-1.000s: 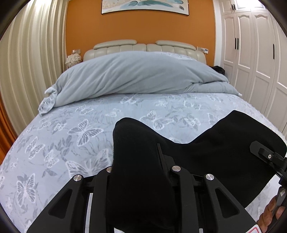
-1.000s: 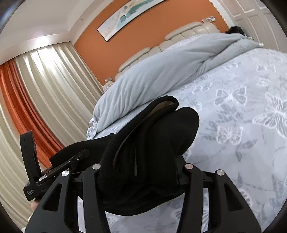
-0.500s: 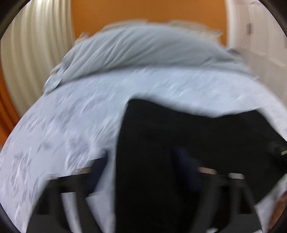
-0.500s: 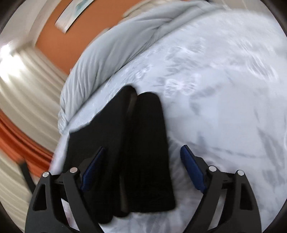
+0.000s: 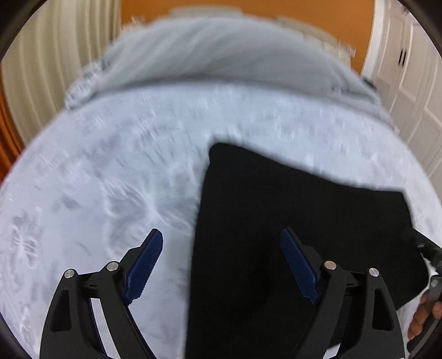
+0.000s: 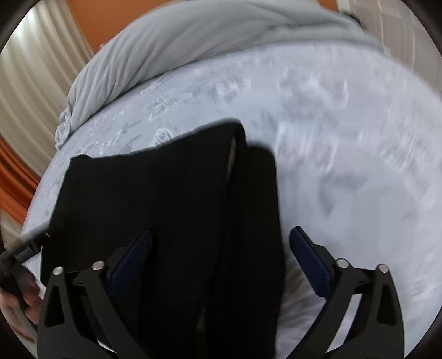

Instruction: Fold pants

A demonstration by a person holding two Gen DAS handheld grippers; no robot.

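The black pants (image 5: 290, 221) lie folded flat on the pale blue butterfly-print bedsheet (image 5: 110, 179). My left gripper (image 5: 221, 243) is open and empty above the pants' left edge, its blue pads spread wide. The pants also show in the right wrist view (image 6: 179, 207), with folded layers stacked at their right side. My right gripper (image 6: 223, 240) is open and empty above that right edge. Both views are motion-blurred.
A rolled grey duvet (image 5: 221, 52) lies across the head of the bed. Cream curtains (image 5: 41, 69) hang at the left and white wardrobe doors (image 5: 408, 69) stand at the right. The orange wall (image 5: 248, 7) is behind the bed.
Both grippers were shut on the lifted pants a second ago. They have since opened, let the pants down flat on the bed, and pulled back and upward.
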